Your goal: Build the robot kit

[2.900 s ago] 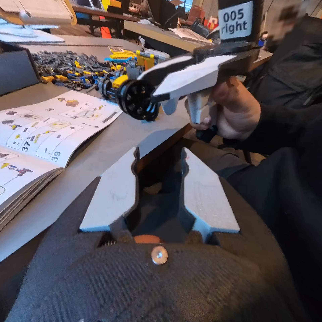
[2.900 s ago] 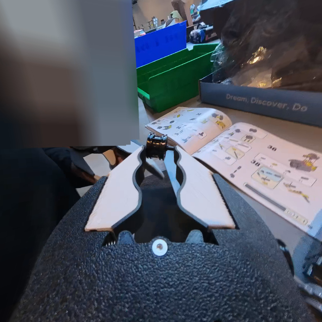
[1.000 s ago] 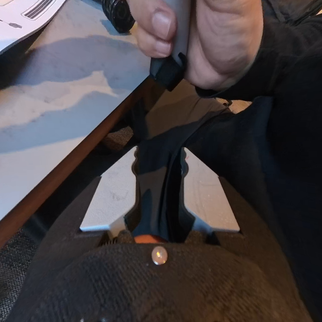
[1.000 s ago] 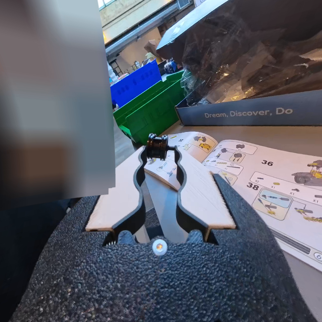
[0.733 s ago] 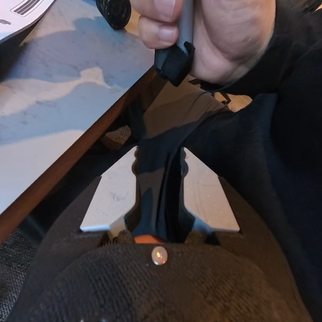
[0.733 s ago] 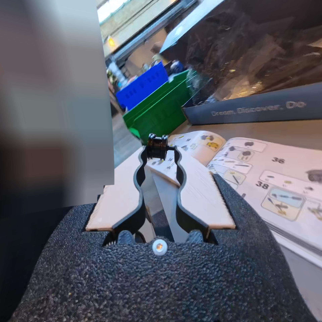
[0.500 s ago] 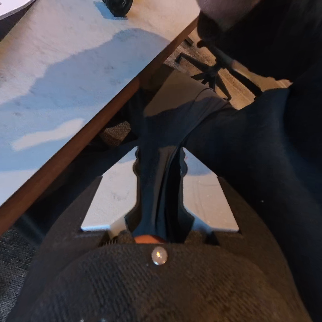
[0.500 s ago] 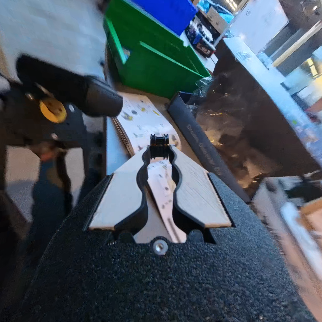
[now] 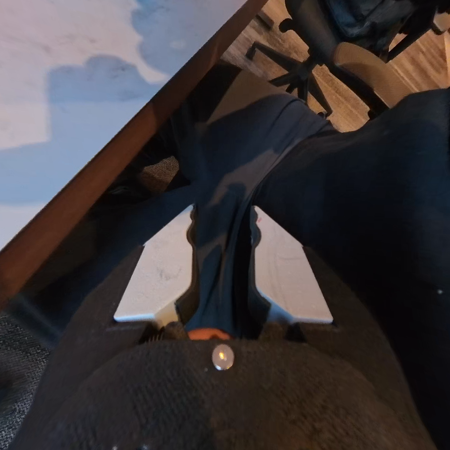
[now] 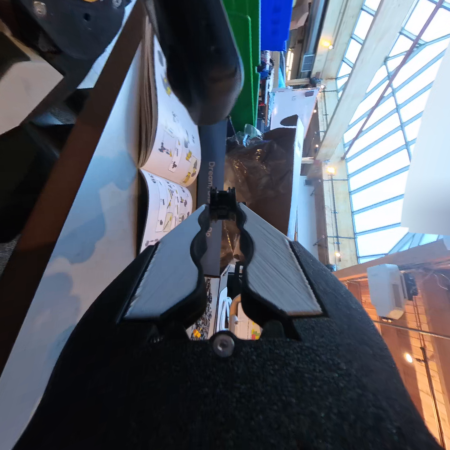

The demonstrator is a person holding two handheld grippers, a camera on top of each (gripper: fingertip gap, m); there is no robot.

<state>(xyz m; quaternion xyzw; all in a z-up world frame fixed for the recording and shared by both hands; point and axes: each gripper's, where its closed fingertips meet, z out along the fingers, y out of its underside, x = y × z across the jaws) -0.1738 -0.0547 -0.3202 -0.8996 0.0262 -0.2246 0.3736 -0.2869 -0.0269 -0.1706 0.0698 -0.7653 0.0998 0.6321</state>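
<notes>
Your right gripper [image 10: 222,207] pinches a small black wheel [image 10: 222,200] near the open booklet [image 10: 170,155]; your left gripper [image 9: 222,219], jaws spread, seemingly holds nothing beside the table edge [image 9: 102,155].

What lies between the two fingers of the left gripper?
In the left wrist view, nothing is gripped: the left gripper is open, and through its gap only the person's dark trouser leg shows, below the table edge.

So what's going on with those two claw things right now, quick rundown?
Right gripper shut on a small black wheel hub, rolled sideways above the open instruction booklet. Left gripper open, empty, off the table edge over a person's lap. Nothing between either's fingers otherwise.
</notes>
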